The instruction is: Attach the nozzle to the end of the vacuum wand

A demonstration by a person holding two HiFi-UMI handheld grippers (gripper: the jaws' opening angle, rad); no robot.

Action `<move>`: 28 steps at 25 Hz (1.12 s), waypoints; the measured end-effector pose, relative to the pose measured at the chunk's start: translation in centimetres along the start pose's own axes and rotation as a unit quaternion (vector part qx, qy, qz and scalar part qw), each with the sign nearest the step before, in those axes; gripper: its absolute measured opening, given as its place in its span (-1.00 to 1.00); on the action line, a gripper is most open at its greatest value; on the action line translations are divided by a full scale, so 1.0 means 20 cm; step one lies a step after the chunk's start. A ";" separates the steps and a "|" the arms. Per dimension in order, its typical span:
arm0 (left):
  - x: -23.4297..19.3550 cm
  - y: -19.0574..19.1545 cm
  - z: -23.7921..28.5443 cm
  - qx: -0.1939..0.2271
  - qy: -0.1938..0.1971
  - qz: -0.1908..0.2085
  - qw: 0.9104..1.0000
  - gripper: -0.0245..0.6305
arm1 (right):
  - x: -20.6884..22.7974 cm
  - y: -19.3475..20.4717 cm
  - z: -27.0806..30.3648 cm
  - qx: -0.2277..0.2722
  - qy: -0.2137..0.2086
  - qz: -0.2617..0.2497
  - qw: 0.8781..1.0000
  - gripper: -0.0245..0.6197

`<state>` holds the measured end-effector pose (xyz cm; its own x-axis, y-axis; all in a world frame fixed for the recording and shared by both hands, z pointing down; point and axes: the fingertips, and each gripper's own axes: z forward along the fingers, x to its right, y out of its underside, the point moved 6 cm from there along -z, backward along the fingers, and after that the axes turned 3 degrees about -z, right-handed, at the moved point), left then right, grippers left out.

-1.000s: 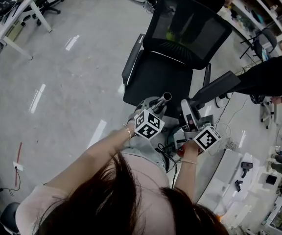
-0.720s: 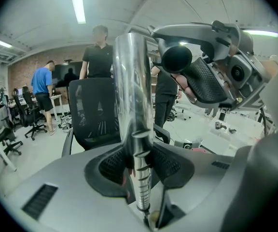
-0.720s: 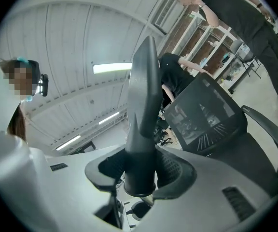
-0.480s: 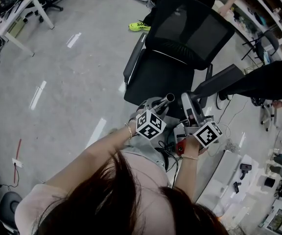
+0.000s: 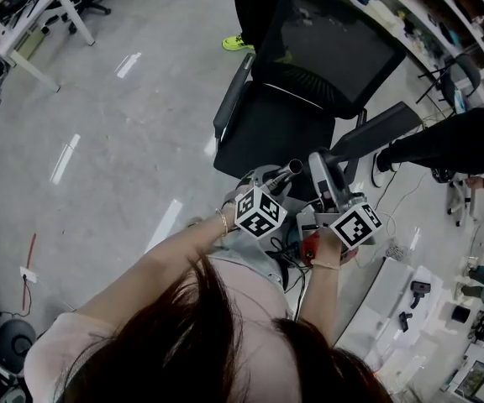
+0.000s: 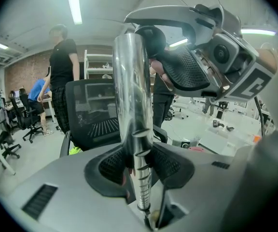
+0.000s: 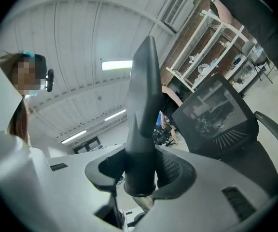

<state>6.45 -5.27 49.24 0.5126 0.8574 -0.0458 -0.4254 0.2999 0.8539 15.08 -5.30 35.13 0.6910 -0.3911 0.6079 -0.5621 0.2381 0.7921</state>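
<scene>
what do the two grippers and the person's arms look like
Both the left gripper and right gripper have smooth pale grey bodies with black, mesh-textured pads and small dark slotted vents. Each carries a white cube printed with black square markers. The arms are bare below pale short sleeves, with a thin bracelet on each wrist.

The office chair stands just beyond the vacuum wand tip and blocks forward passage. Bare floor to the left is open. A person's leg bounds the right side.
</scene>
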 end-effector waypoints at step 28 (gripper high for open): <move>0.01 0.01 0.01 0.004 0.016 0.005 1.000 -0.46 | -0.03 0.11 0.10 -0.049 -0.003 -0.079 0.996 -0.36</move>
<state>6.60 -5.14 49.54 0.4844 0.8733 -0.0529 -0.4252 0.2878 0.8581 12.59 -6.27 36.34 0.7638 -0.4363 0.4757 -0.3994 0.2596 0.8793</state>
